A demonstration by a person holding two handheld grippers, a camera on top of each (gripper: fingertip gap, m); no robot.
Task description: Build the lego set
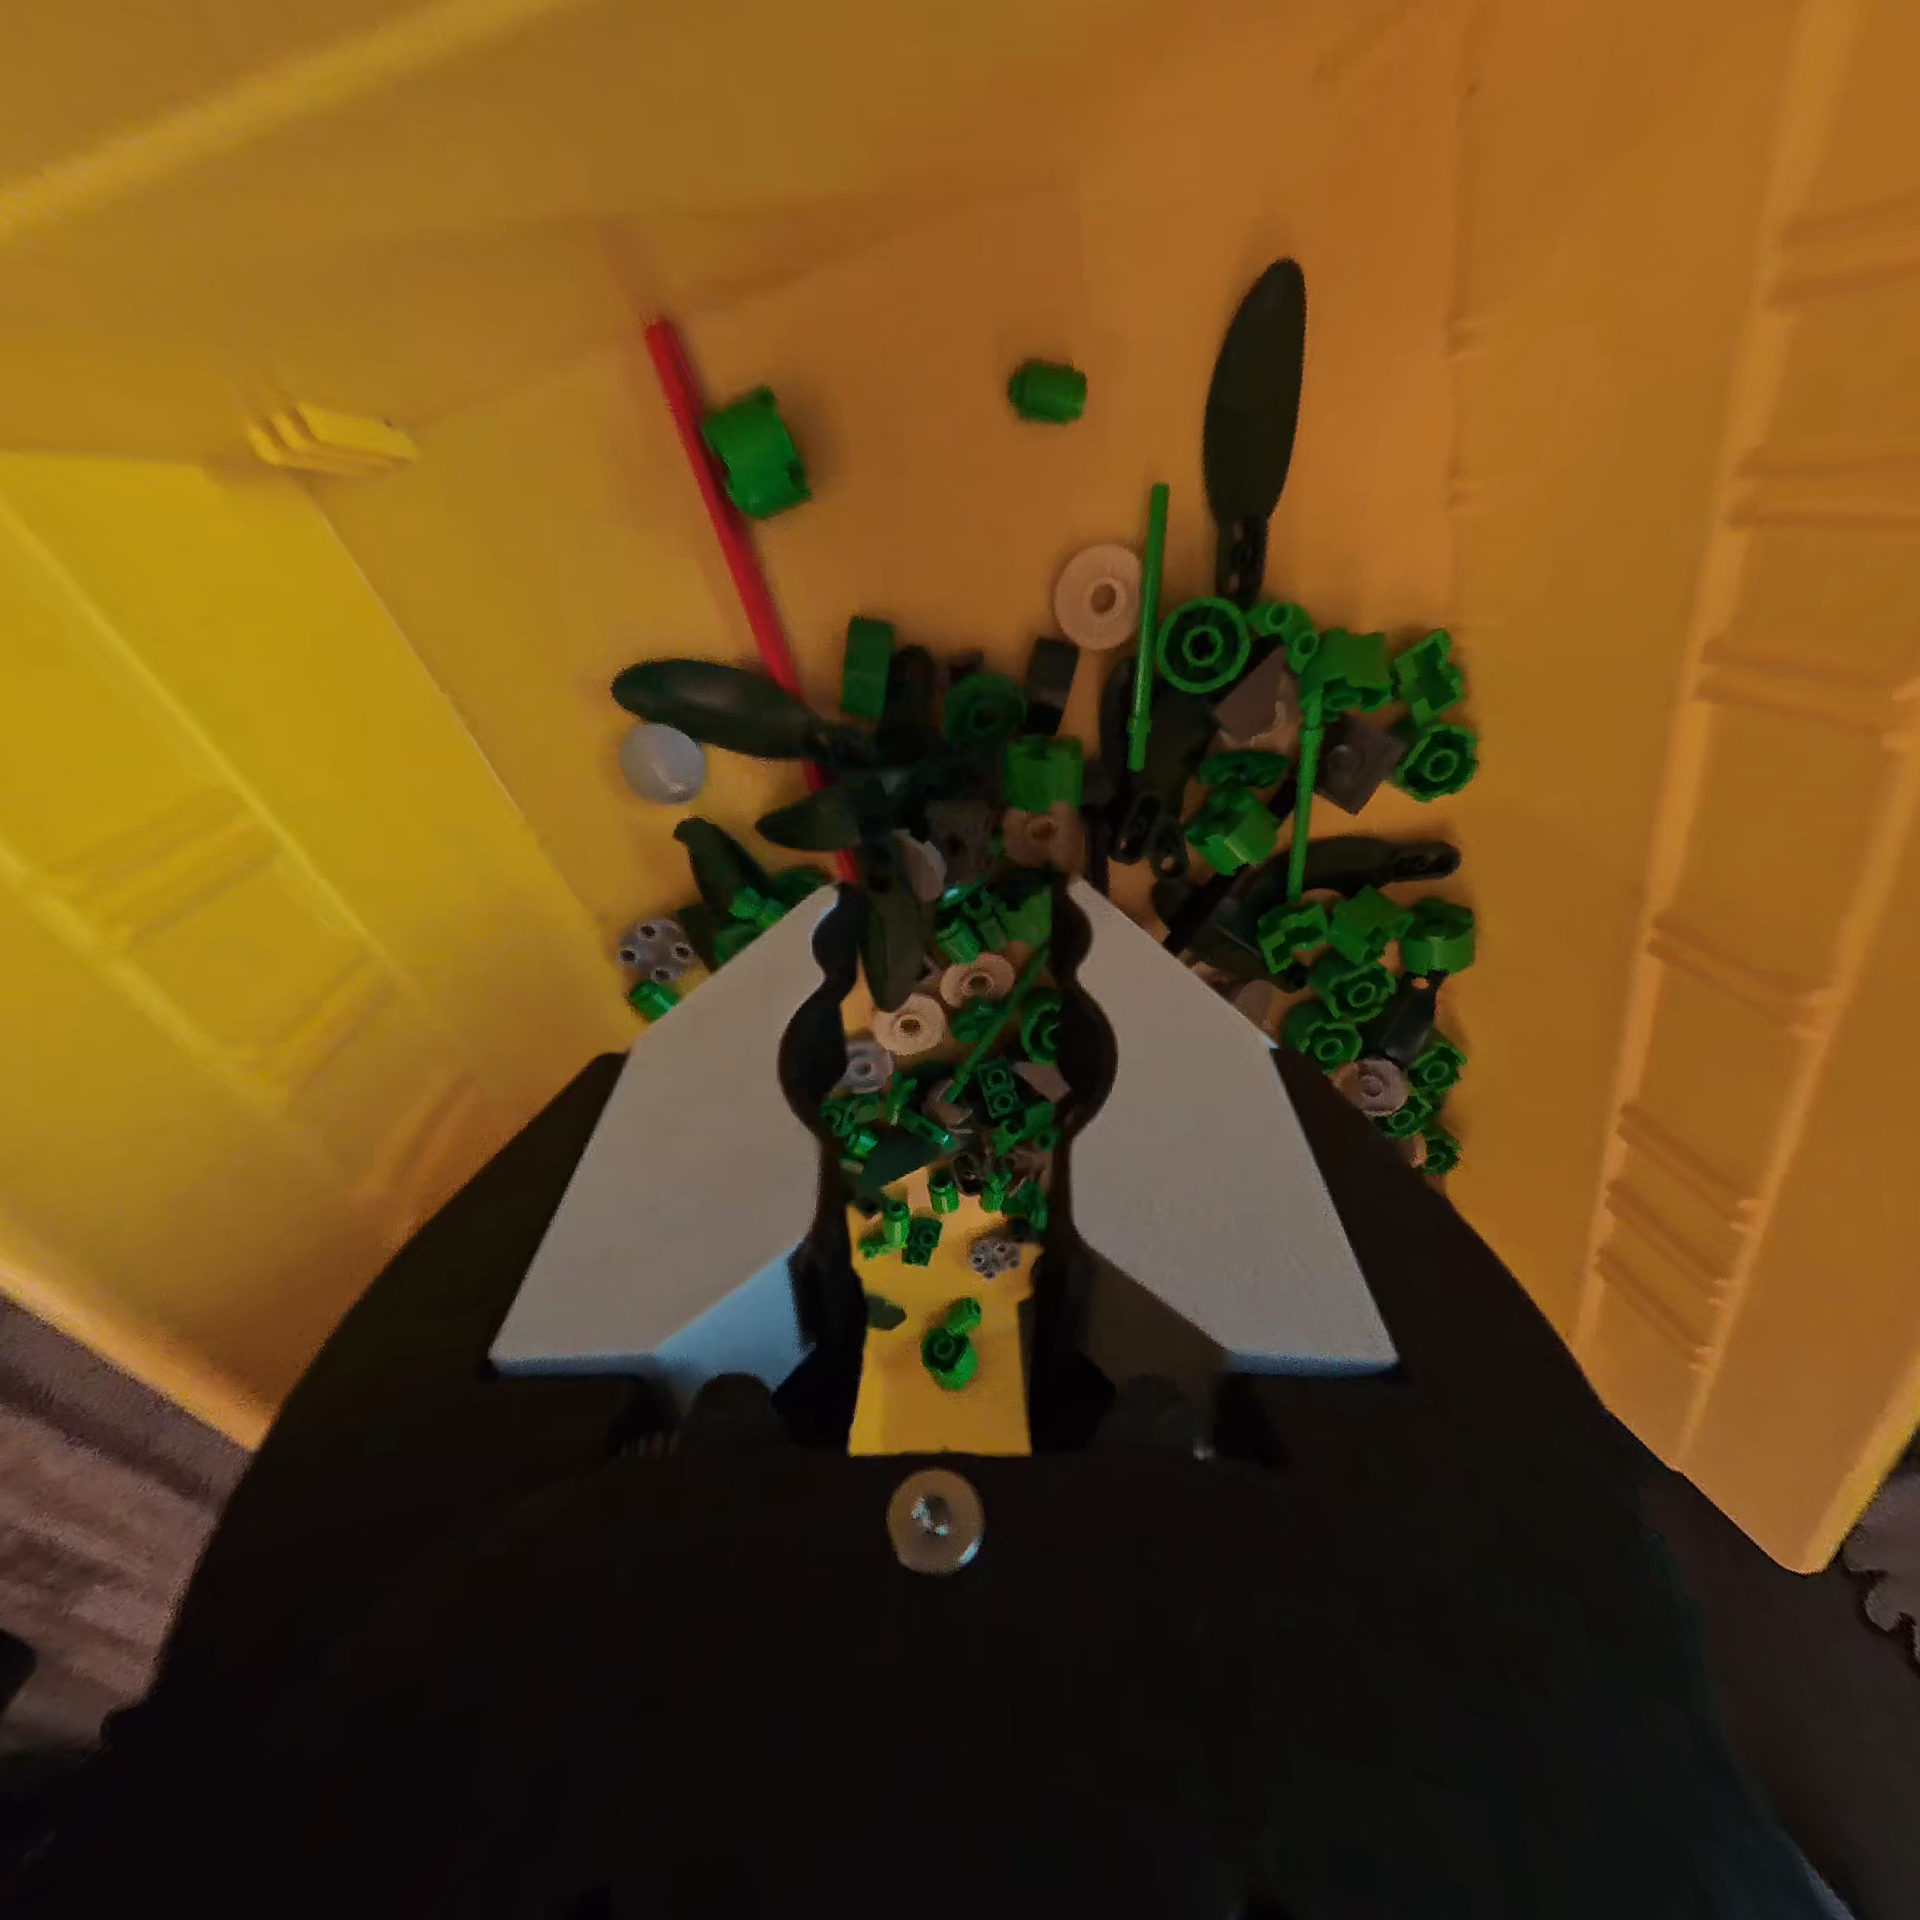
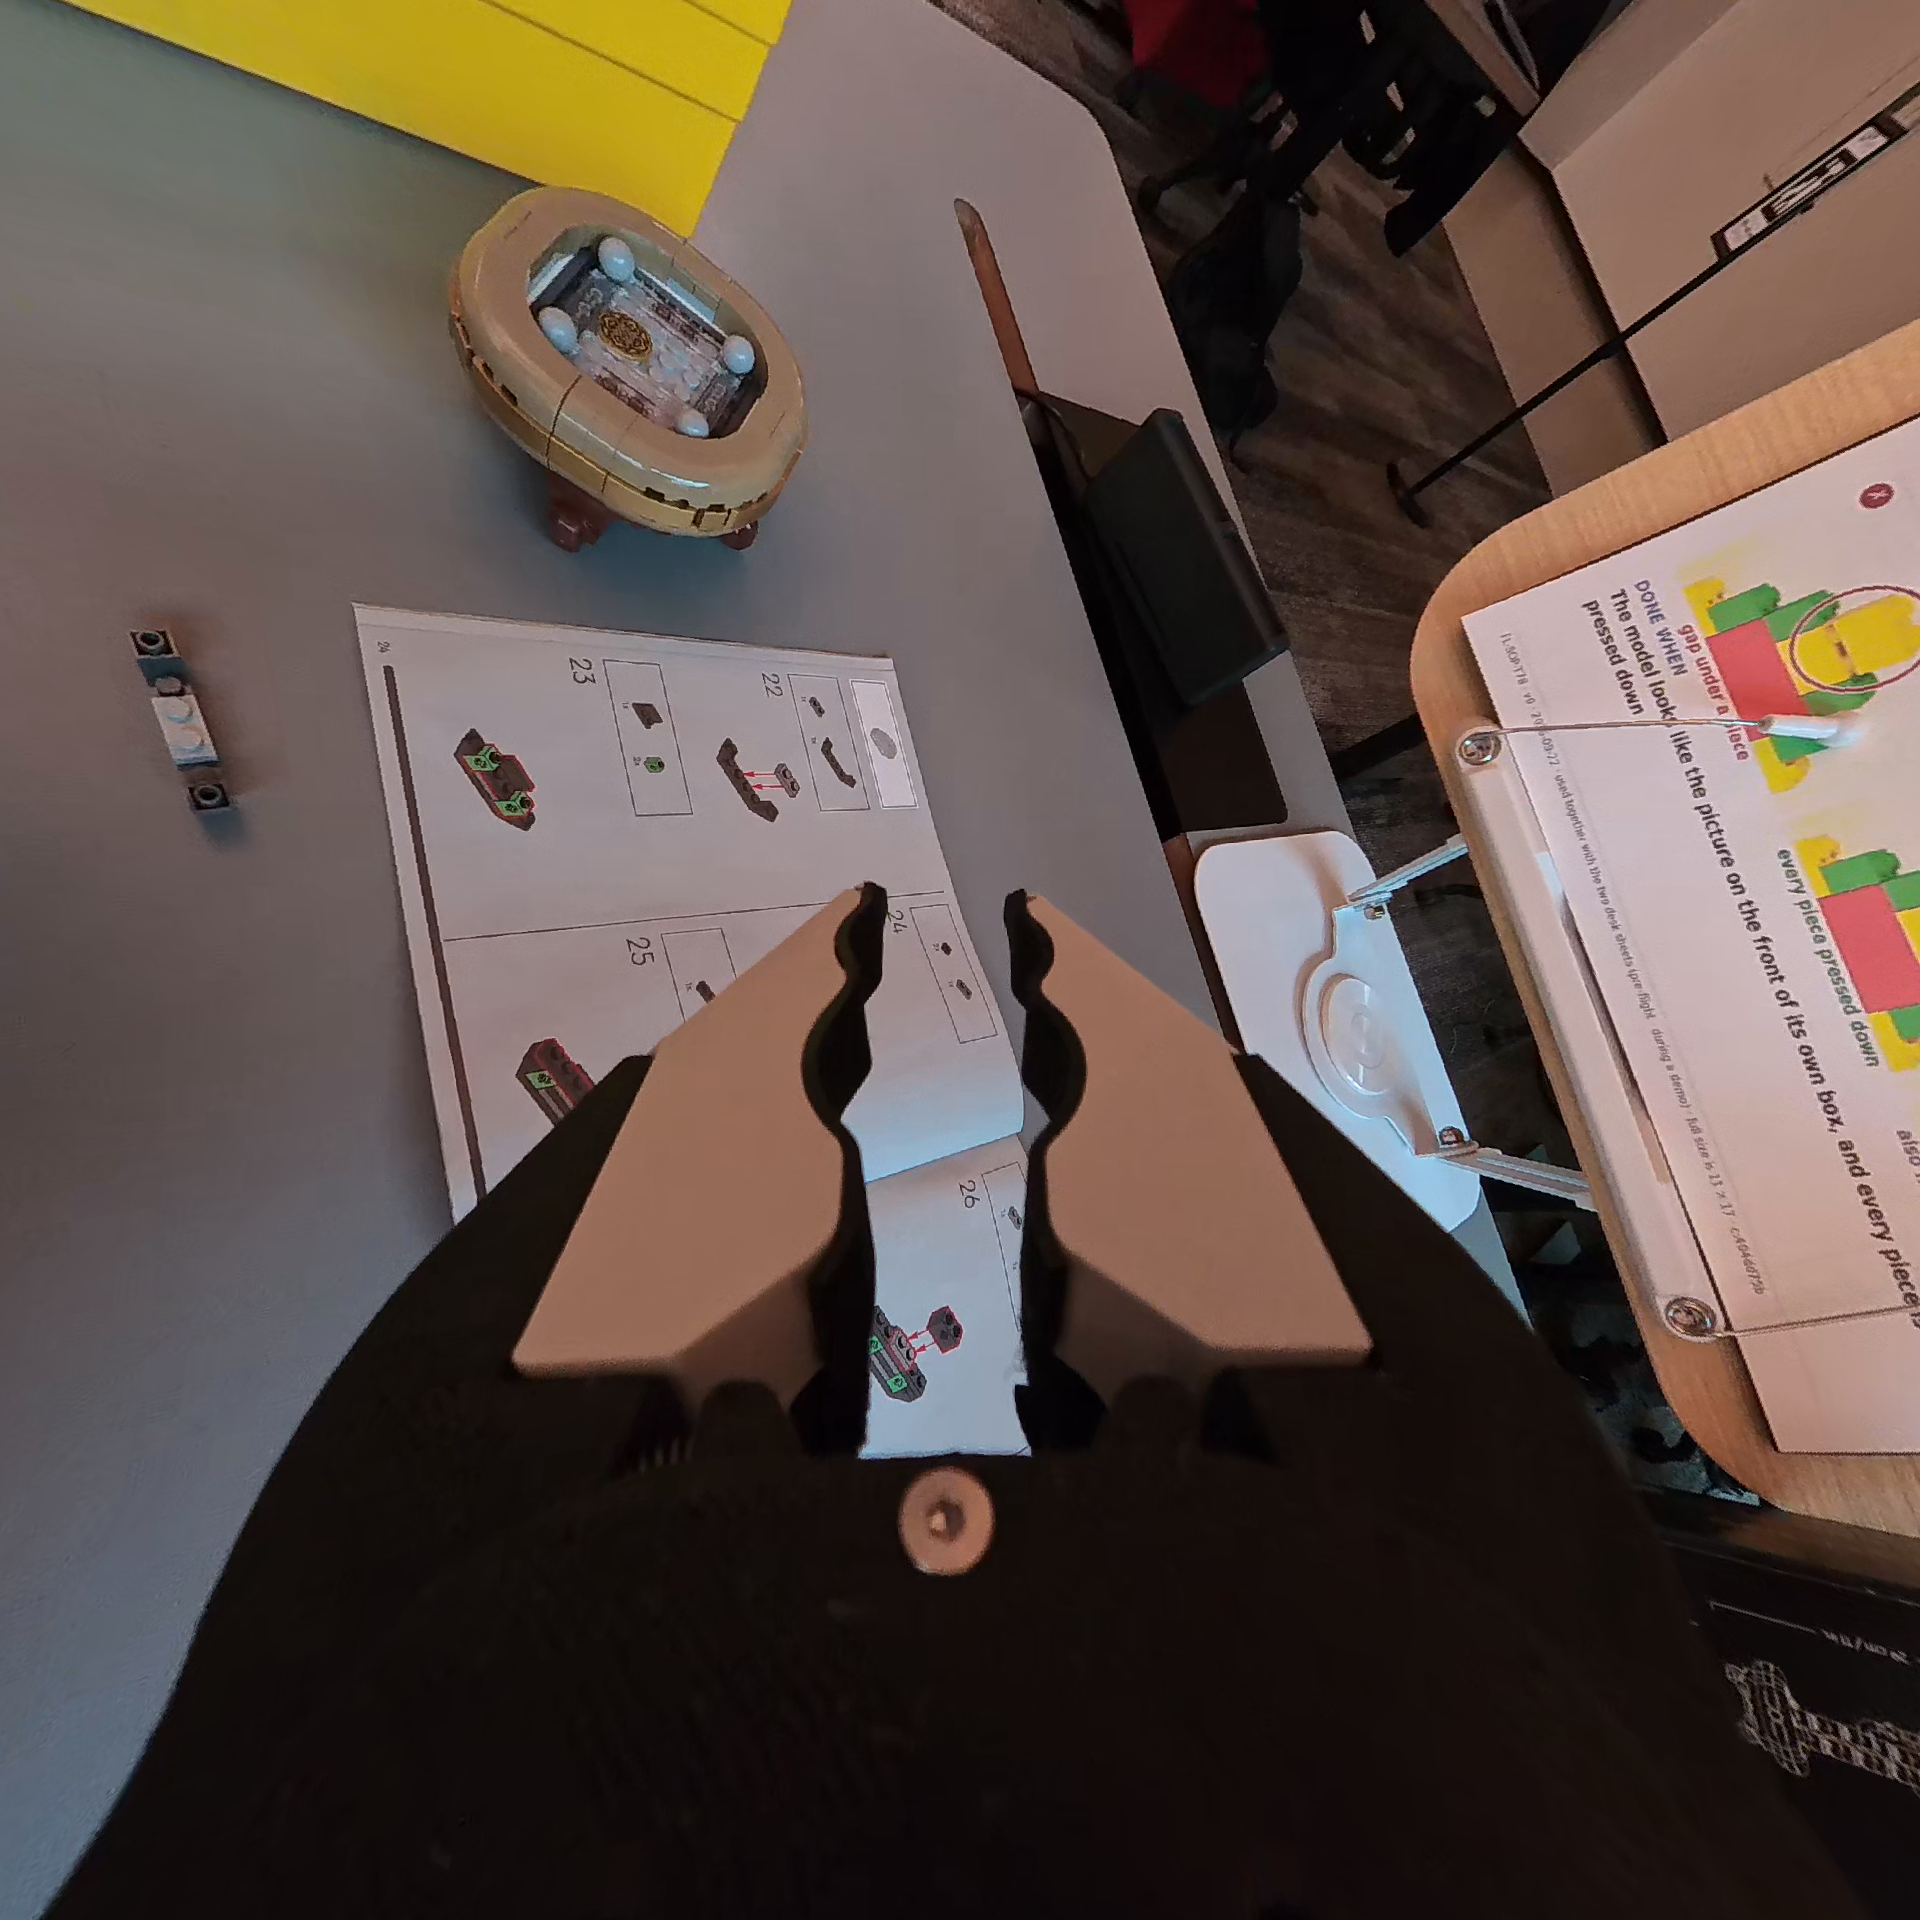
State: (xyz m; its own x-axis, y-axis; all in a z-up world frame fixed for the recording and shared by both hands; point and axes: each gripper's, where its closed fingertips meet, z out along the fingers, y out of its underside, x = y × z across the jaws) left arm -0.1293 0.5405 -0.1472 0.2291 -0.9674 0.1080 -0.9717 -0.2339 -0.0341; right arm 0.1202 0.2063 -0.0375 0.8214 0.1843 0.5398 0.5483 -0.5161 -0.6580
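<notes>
Left gripper (image 1: 951,914) is hanging over a heap of loose green, dark green and grey plastic lego pieces (image 1: 1049,894) lying inside a yellow plastic bin (image 1: 416,644), jaws parted with nothing between them. A dark green leaf-shaped piece (image 1: 888,935) is lying close to the inner edge of one finger; contact is hard to tell as the frame is soft there. Judging the step in hand as picking one piece from the heap. To do it well, the tips should be coming down on a piece lying apart from its neighbours, closing across its narrow sides. The heap is dense and tangled, so a neighbour could be getting dragged up too. A thin red rod (image 1: 727,561), thin green bar (image 1: 1151,613) and long dark leaf blade (image 1: 1259,395) are lying across or beside the heap and could snag. Stray bright green round brick (image 1: 1046,391) and bright green curved piece (image 1: 756,453) are sitting well apart, easier targets.

Right gripper (image 2: 940,904) is hovering over the open paper instruction booklet (image 2: 644,790) on the grey worktop (image 2: 208,1039), jaws apart and holding nothing. The tan oval lego bowl-shaped build on brown feet (image 2: 629,364) is standing beyond the booklet, near a yellow sheet. A small grey and white strip of plates (image 2: 185,717) is lying to the left, well apart. A printed sheet on a wooden stand (image 2: 1704,935) is off to the right, clear of the work
</notes>
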